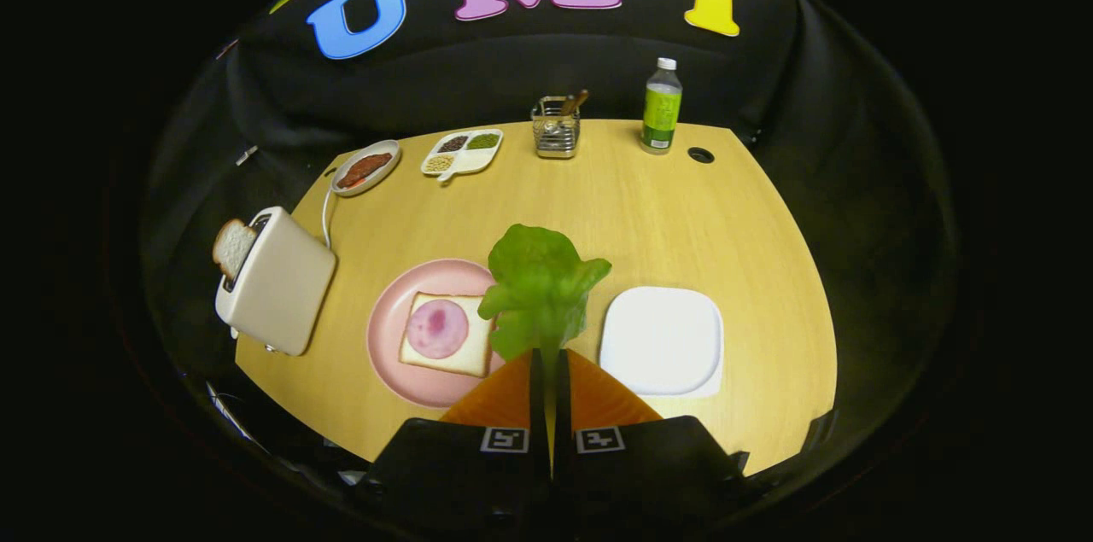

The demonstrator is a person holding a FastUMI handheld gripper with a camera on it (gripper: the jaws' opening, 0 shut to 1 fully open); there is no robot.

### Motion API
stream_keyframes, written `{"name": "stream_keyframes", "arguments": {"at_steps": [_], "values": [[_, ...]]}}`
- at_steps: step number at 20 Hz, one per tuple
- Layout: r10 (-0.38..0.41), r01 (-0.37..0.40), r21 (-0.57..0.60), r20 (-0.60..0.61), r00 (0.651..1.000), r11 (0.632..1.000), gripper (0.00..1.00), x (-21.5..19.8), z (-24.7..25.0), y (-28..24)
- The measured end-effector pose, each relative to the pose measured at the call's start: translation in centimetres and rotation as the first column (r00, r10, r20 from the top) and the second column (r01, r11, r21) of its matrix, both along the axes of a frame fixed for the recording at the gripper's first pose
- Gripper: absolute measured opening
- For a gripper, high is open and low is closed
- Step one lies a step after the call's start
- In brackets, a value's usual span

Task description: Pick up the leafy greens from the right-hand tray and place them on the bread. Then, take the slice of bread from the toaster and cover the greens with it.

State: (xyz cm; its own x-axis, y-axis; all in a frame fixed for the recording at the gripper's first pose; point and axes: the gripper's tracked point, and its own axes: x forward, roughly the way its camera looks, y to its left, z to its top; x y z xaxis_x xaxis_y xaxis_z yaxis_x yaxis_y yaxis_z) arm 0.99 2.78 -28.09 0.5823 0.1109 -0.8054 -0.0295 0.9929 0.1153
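My gripper [549,354] is shut on the leafy greens [538,286], which stick up from between the fingertips, held above the table between the pink plate and the white tray. On the pink plate [401,388], left of the fingers, lies a bread slice [470,350] topped with a round slice of ham [437,329]. The white tray [662,341] to the right of the fingers is bare. Further left stands a cream toaster [277,282] with a slice of bread [231,247] poking out of its slot.
Along the far edge of the wooden table [649,218] stand an oval dish with red food [365,168], a divided dish of grains [462,153], a wire utensil holder [556,129] and a green-labelled bottle [662,107]. A round cable hole [700,154] is near the bottle.
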Motion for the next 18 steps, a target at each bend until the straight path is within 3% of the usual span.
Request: {"name": "stream_keyframes", "arguments": {"at_steps": [9, 18], "values": [[0.110, -0.109, 0.017, -0.067, 0.992, 0.994, 0.06, 1.6, -3.2, 8.7], [0.117, -0.125, -0.040, -0.162, 0.980, 0.991, 0.08, 1.6, -7.3, 10.1]]}}
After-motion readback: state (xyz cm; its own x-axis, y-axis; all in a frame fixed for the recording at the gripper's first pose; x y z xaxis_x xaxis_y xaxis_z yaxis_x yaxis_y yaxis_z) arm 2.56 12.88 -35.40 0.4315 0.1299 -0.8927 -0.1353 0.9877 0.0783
